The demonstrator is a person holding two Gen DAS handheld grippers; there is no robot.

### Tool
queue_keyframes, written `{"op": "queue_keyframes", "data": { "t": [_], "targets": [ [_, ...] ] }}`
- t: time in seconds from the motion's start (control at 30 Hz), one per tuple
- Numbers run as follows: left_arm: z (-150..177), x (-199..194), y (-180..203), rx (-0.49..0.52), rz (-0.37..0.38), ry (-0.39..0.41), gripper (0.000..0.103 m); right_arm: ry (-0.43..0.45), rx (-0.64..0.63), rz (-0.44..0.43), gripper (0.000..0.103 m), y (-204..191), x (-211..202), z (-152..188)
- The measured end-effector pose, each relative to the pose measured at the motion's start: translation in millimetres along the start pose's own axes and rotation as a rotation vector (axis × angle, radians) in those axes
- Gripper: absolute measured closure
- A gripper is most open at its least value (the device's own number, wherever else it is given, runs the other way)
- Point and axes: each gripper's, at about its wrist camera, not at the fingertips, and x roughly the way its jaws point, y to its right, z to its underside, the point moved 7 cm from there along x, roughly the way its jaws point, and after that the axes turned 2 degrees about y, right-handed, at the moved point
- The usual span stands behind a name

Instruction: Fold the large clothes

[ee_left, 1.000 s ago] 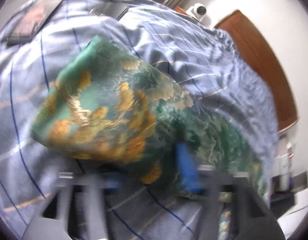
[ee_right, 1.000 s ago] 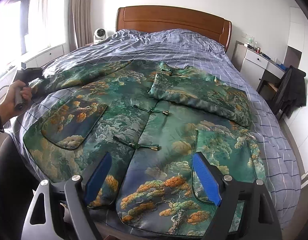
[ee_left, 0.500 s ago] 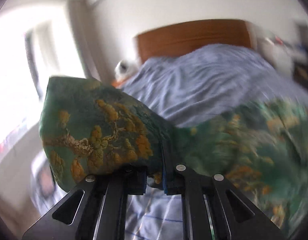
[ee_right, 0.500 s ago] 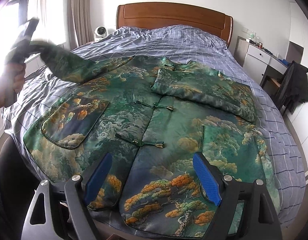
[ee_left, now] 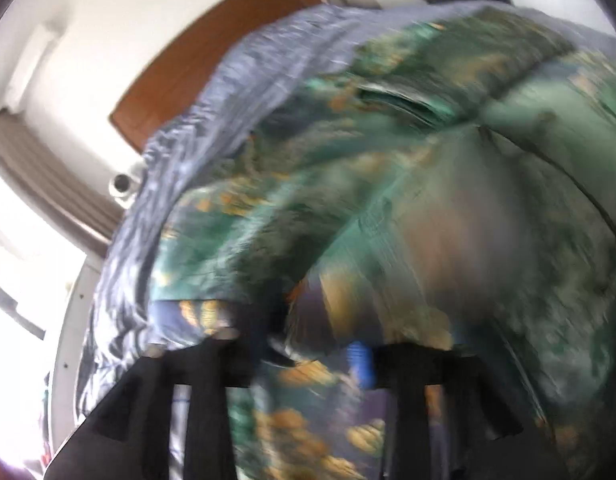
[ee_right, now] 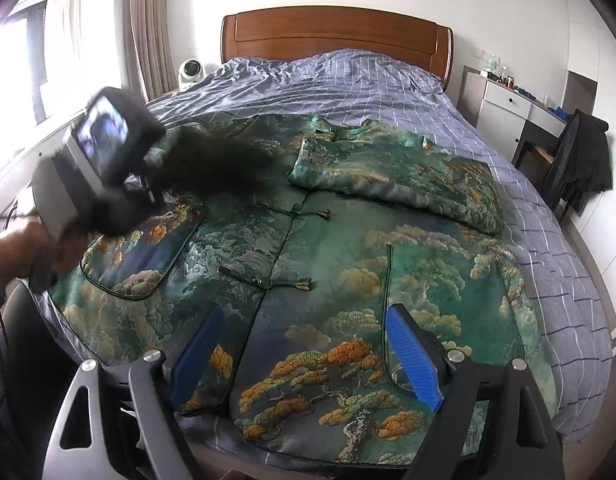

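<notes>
Opening on the left gripper (ee_left: pixel 304 354), with the green brocade jacket (ee_right: pixel 331 248) bunched between and over its blurred black fingers; cannot tell whether the blue pad (ee_left: pixel 359 364) presses the cloth or has let go
Spread wide on the right gripper (ee_right: pixel 304 354), blue pads (ee_right: pixel 413 356) well apart, nothing between them, hovering above the jacket's lower hem at the near edge of the bed
Lying front-up across the blue checked duvet (ee_right: pixel 347 80), collar toward the wooden headboard (ee_right: pixel 335 36), knot fastenings (ee_right: pixel 268 280) closed down the middle
One sleeve folded across the chest on the right side of the right wrist view; the other side hidden under the blurred left gripper, gripped by a hand (ee_right: pixel 24 256) at the left edge
Patch pocket (ee_right: pixel 136 256) just below that gripper
Small white fan (ee_right: pixel 190 72) left of the headboard, beside the curtain (ee_right: pixel 148 28)
White drawer unit (ee_right: pixel 507 108) on the right, dark garment (ee_right: pixel 583 152) hanging next to it
</notes>
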Motion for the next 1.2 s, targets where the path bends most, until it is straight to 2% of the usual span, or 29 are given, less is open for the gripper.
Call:
{"op": "queue_keyframes", "data": {
  "t": [0.07,0.13,0.23,0.3,0.4,0.47,0.57,0.73,0.8,0.83,0.87,0.9,0.93,0.97,1.07,1.2],
  "targets": [
    [5.7,-16.8,3.1,-0.002,0.025,0.036,0.019,0.010,-0.008,-0.001,0.018,0.1,-2.2,-3.6],
    [13.9,-36.3,2.3,-0.019,0.079,0.067,0.011,0.014,-0.009,-0.031,0.018,-0.6,-1.3,-11.2],
    [29.7,-55.4,-3.6,-0.062,0.116,0.063,0.011,0.005,0.020,-0.103,0.018,-1.1,8.8,-24.5],
    [43.9,-61.1,-10.8,-0.123,0.117,0.044,0.011,-0.012,0.103,-0.208,0.018,-0.2,22.9,-39.0],
    [62.4,-69.8,-23.9,-0.241,0.120,0.020,0.011,-0.076,0.322,-0.384,0.018,2.6,55.4,-56.7],
    [73.8,-77.3,-33.7,-0.312,0.104,0.013,0.011,-0.151,0.486,-0.501,0.018,-0.9,85.0,-62.6],
    [82.6,-79.2,-41.4,-0.386,0.096,0.004,0.011,-0.263,0.688,-0.605,0.018,-13.0,128.8,-61.7],
    [95.5,-76.6,-47.0,-0.447,0.103,-0.011,0.011,-0.327,0.776,-0.648,0.020,-31.9,171.1,-58.6],
    [97.9,-71.3,-48.2,-0.456,0.104,-0.022,0.011,-0.324,0.774,-0.655,0.035,-38.0,178.9,-64.2],
    [100.2,-69.0,-48.0,-0.462,0.107,-0.031,0.011,-0.330,0.756,-0.661,0.046,-43.3,182.7,-67.3],
    [102.4,-69.0,-48.4,-0.467,0.109,-0.037,0.011,-0.334,0.728,-0.650,0.067,-46.1,185.7,-70.7],
    [104.4,-68.3,-49.7,-0.474,0.108,-0.044,0.011,-0.338,0.672,-0.616,0.082,-50.7,189.1,-74.3],
    [105.8,-68.3,-50.9,-0.483,0.106,-0.050,0.011,-0.342,0.616,-0.587,0.092,-54.5,190.7,-78.9],
    [106.5,-70.4,-52.5,-0.494,0.107,-0.049,0.011,-0.331,0.581,-0.569,0.093,-54.9,189.6,-84.8],
    [106.7,-77.6,-58.4,-0.531,0.122,-0.037,0.011,-0.197,0.424,-0.482,0.094,-38.5,179.9,-133.9],
    [99.8,-77.6,-63.8,-0.564,0.142,-0.024,0.011,-0.086,0.357,-0.354,0.094,3.2,185.1,-191.7]
  ]
}}
